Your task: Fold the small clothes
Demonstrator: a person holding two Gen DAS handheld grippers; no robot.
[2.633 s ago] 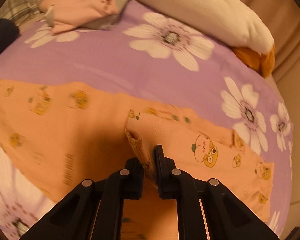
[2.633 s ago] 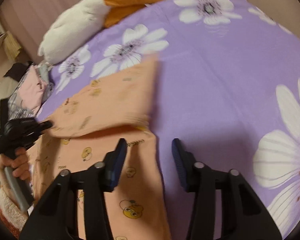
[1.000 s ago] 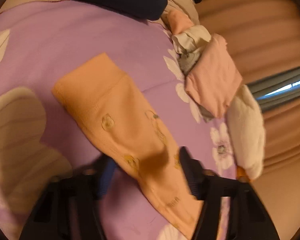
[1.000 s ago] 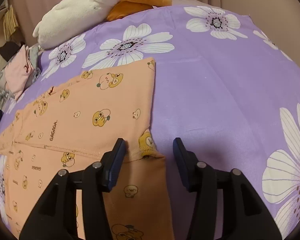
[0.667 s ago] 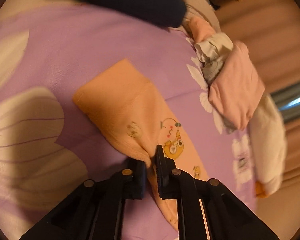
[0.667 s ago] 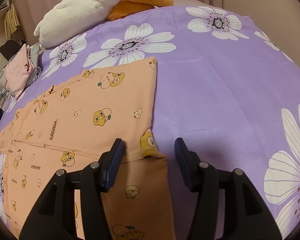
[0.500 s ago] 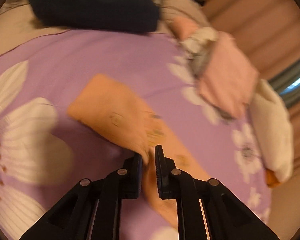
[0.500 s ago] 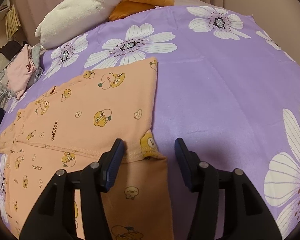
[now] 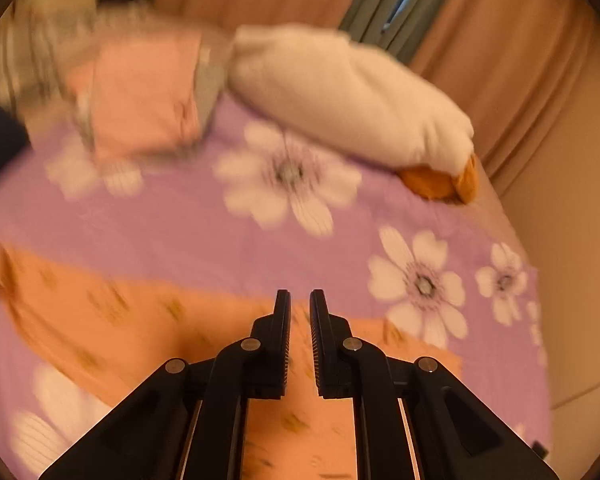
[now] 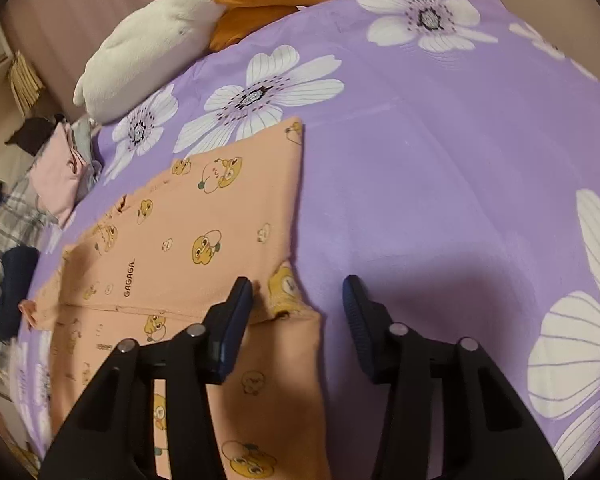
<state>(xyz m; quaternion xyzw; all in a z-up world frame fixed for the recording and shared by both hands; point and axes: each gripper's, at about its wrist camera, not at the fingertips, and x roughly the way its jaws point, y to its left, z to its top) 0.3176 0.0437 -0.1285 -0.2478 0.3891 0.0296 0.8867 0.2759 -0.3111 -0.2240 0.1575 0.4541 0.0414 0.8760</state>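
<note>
Left gripper [image 9: 300, 320] first: its jaws stand pressed almost together, with only a thin slit between them. A moment ago it was pinching the sleeve end out at the side of the bed. Now its camera looks across the shirt [image 10: 204, 216] towards the head of the bed, and the whole view is smeared from a fast swing. Orange cloth shows through the slit, but I cannot tell whether any of it is caught there or just lies beneath.

Right gripper [image 10: 298, 300] hangs over the shirt's near right corner with its jaws spread. They have just been closing a little, and the corner of the folded-over flap lies between them, though the pads do not press on it. This hand has hardly shifted.

I judge that I am bringing the sleeve in over the body while the right stands ready to take the corner. One flap is already laid over, so the fold is partly done.

Spread flat, the shirt lies on the bedspread [image 10: 440, 160], purple with big white flowers and soft enough to dimple. A white and orange plush [image 10: 160, 28] lies at the head. Beside it is a pile [image 9: 140, 92] of pink and grey clothes, and curtains [image 9: 500, 60] hang behind.
</note>
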